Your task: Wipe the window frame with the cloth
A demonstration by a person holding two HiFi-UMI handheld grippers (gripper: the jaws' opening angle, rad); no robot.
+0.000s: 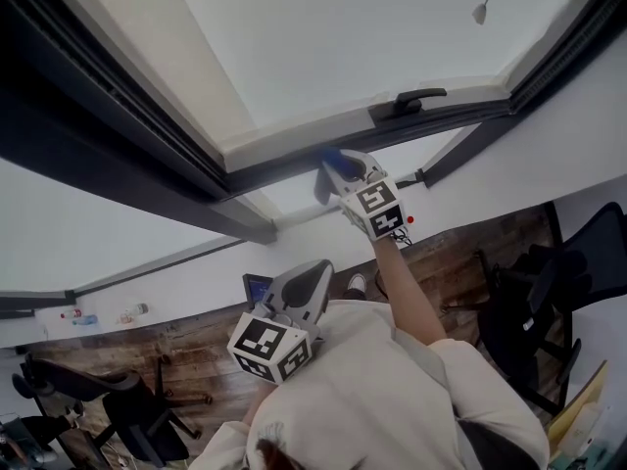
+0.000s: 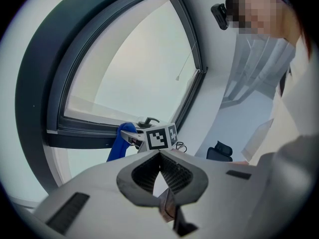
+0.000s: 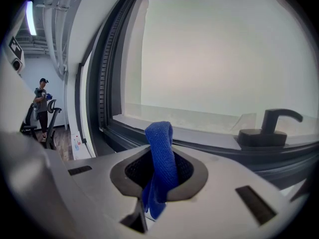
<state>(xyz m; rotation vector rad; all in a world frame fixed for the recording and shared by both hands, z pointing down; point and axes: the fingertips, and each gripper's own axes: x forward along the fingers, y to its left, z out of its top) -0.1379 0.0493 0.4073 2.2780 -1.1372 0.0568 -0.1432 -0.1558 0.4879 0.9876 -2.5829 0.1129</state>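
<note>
The dark window frame runs under a large pale pane, with a black handle on its lower rail. My right gripper is raised to that rail, left of the handle, and is shut on a blue cloth. In the right gripper view the blue cloth sticks up out of the right gripper, close to the window frame, with the handle to its right. My left gripper hangs lower, near the person's chest. In its own view the left gripper is shut with nothing in it.
A blind cord's weight hangs by the pane's right side. A white wall flanks the window. Below are a wooden floor and black office chairs. Another person stands far off at the left.
</note>
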